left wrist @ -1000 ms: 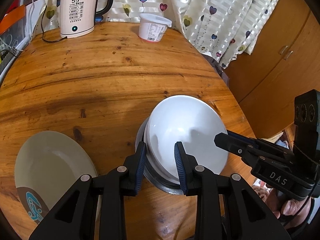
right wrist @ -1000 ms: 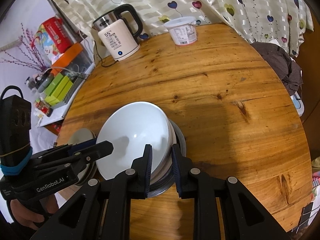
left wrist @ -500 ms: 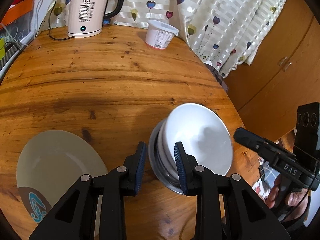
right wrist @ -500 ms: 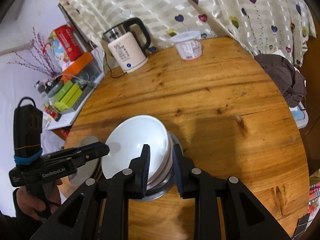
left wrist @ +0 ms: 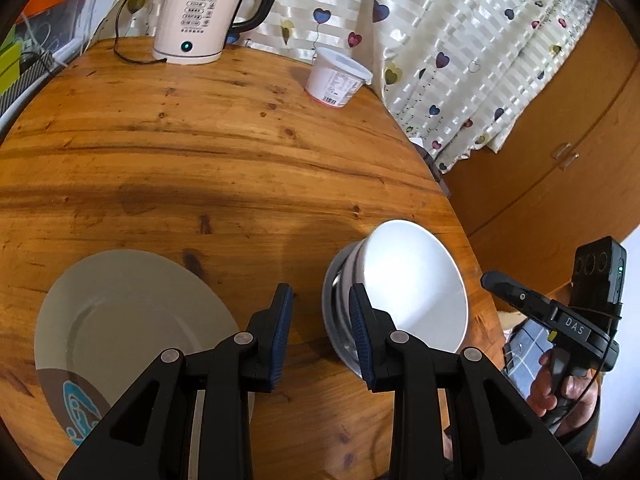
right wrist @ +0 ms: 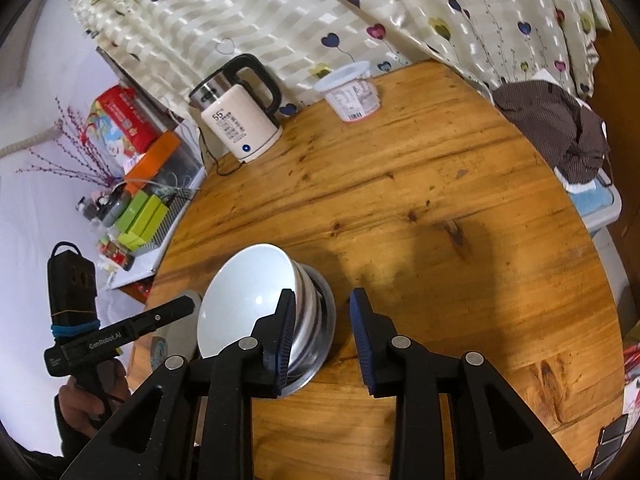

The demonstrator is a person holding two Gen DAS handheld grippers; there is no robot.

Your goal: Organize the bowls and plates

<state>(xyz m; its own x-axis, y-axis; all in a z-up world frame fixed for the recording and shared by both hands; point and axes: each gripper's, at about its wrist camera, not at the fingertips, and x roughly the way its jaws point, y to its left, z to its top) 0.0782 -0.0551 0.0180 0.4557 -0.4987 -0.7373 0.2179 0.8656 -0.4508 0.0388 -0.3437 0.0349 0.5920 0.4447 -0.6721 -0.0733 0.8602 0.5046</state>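
Your left gripper stands part-open and empty between the plate on its left and the stacked bowls on its right. Your right gripper, whose jaws have just been opening, is also empty, with the bowls to its left.

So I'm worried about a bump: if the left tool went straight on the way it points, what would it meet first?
Probably bare round wooden table: the left tool aims between the grey plate and the stacked white bowls, though its right finger passes close to the bowls.

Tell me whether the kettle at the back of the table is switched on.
On, it seems: the kettle shows a lit 55 reading on its front and a glowing dot near its base. Whether it is actively heating, the pictures cannot tell.
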